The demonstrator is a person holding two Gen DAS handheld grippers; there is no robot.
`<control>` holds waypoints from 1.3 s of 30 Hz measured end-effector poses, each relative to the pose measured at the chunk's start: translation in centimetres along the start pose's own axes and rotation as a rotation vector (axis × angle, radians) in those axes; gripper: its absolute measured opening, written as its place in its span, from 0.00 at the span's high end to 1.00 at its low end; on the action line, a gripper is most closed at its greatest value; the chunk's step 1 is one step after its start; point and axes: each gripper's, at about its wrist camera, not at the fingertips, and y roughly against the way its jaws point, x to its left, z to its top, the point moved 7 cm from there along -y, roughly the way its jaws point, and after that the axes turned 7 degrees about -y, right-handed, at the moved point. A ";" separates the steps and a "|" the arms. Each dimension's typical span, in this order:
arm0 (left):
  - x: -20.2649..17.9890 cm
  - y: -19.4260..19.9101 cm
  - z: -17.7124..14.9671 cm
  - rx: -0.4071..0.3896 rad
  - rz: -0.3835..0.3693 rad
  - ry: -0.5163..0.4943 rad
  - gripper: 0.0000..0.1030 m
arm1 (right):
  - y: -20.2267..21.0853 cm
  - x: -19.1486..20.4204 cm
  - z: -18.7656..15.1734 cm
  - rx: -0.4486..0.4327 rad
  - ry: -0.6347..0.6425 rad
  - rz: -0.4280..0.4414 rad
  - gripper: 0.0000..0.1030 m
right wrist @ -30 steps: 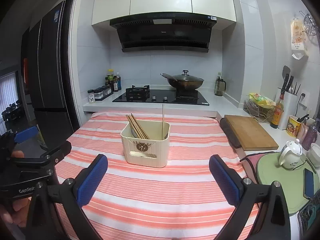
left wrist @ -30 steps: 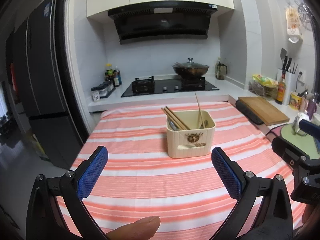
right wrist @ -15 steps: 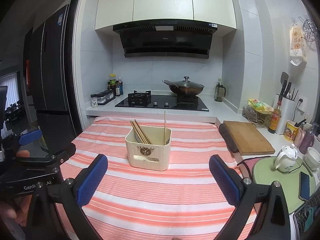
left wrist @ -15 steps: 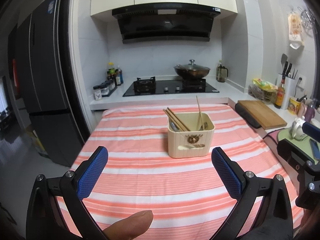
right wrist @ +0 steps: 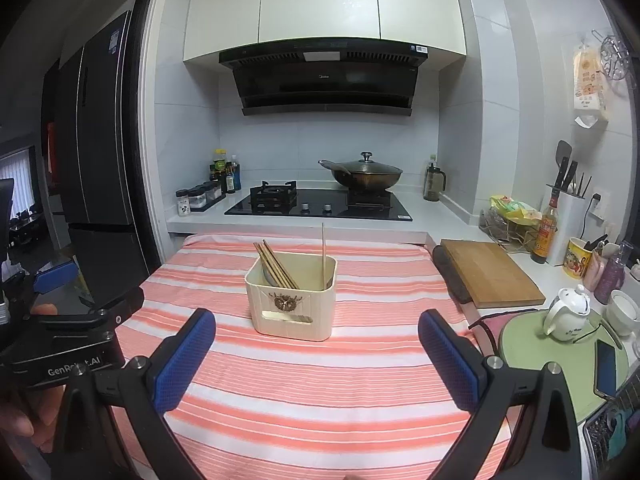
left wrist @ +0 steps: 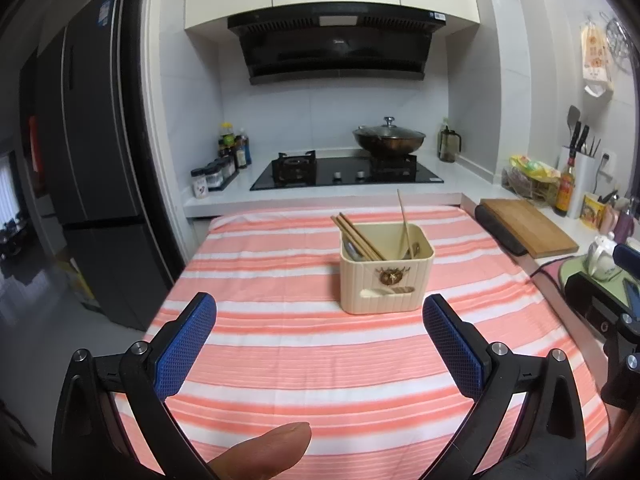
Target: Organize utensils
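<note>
From your left wrist camera, your left gripper (left wrist: 319, 344) hangs over the near half of the pink-and-white striped tablecloth (left wrist: 304, 364), its 2 blue, diamond-textured pads spread wide and holding nothing. Bare cloth runs from the pads to the cream ribbed plastic utensil holder (left wrist: 386, 283), which stands upright beyond them, slightly right of centre. A bundle of brown wooden chopsticks (left wrist: 357, 237) leans to its back left corner; 1 pale single chopstick (left wrist: 403, 218) rises on its right side. The cloth's left edge drops to the floor beside the dark tall refrigerator (left wrist: 86, 184). Along the right edge lies a rectangular wooden cutting board (left wrist: 528, 227), and the black body of your right gripper (left wrist: 608, 312) is at the frame's right margin.

From your right wrist camera, your right gripper (right wrist: 318, 354) is equally spread and empty, with the holder (right wrist: 291, 305) standing between and beyond the pads, well apart from them. Bare striped cloth (right wrist: 320, 392) fills the foreground. To the right sits a white ceramic teapot (right wrist: 568, 314) on a round green mat (right wrist: 560, 354); the left gripper's black frame (right wrist: 68, 344) is at the left margin.
</note>
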 end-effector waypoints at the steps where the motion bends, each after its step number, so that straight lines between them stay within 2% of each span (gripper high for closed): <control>1: 0.0 0.0 0.0 0.000 0.001 0.000 0.00 | 0.0 0.0 0.0 -0.001 -0.001 -0.001 0.00; 15: 0.2 -0.6 -0.5 0.009 0.012 -0.001 0.00 | -0.4 -0.2 -0.3 0.006 0.013 -0.047 0.00; 39: 0.0 -0.8 -0.8 0.012 0.028 -0.011 0.00 | -0.1 -0.2 -0.2 -0.002 0.026 -0.076 0.00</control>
